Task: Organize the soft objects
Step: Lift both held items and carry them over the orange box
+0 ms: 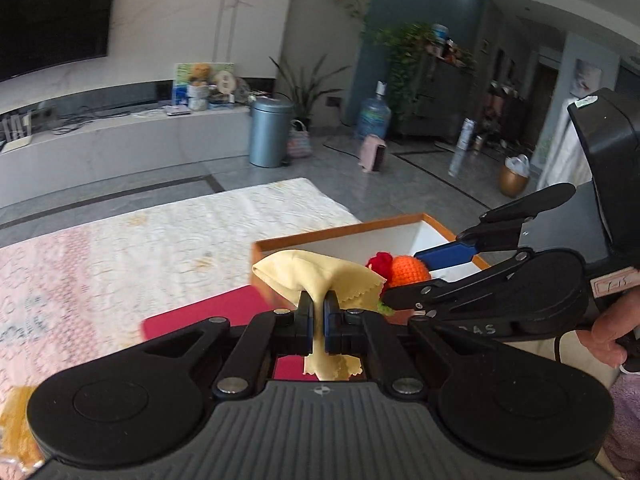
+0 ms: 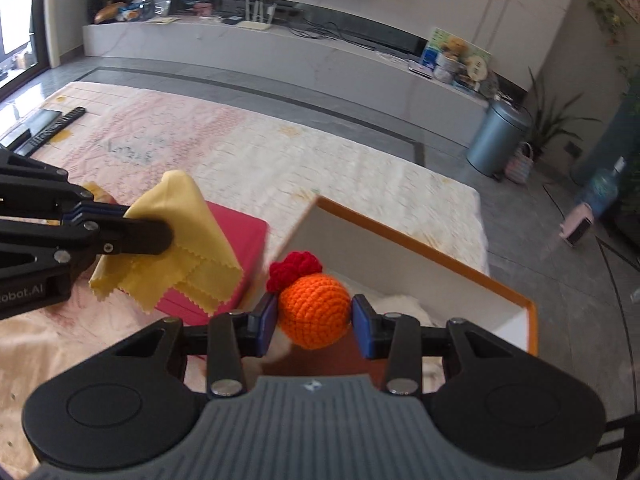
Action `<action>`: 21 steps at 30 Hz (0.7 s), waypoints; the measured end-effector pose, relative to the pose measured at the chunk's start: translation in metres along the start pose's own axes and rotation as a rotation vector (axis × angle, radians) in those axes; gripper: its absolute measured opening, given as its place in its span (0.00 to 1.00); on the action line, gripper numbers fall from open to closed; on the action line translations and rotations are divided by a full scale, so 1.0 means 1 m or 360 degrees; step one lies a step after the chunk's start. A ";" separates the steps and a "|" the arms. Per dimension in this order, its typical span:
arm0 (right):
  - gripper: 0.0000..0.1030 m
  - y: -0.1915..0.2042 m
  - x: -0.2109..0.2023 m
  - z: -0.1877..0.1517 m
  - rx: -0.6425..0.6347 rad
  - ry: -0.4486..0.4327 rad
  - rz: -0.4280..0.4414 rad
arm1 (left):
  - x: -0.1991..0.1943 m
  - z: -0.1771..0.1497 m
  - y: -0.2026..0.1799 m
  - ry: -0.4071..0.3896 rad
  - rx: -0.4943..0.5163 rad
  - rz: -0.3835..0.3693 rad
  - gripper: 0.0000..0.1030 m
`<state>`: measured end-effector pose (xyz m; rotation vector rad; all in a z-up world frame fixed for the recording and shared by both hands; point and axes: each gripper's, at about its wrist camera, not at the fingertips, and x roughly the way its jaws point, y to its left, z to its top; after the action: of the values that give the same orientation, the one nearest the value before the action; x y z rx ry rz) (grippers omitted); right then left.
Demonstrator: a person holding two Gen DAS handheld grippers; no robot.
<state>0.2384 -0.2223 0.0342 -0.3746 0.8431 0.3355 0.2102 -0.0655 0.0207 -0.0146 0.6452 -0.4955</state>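
Patterned cloth covers the bench (image 2: 320,160). Left tongs (image 1: 318,312) are clamped together on a yellow cloth (image 1: 316,270), hanging over a red pad (image 2: 240,236). Right tongs (image 2: 314,320) grip an orange crochet ball (image 2: 314,310) with a red tuft, just before an orange-rimmed white box (image 2: 400,256). Lettering "obot.AI" shows on the left tongs' body.

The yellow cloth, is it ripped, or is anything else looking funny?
Nothing looks ripped. The yellow cloth has zigzag edges, but they are even, like a made pattern. It hangs bunched because the left gripper pinches it. The right gripper squeezes the orange crochet ball by the box. Nothing is spilled.
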 end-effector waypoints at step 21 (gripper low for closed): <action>0.39 -0.098 0.070 -0.077 0.0261 0.0371 -0.0121 | 0.129 -0.005 -0.058 0.0449 0.0146 -0.0208 0.05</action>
<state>0.2733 -0.3335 -0.0484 -0.2950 1.0740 0.1517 0.2703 -0.1737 -0.0482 0.1019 0.9008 -0.6596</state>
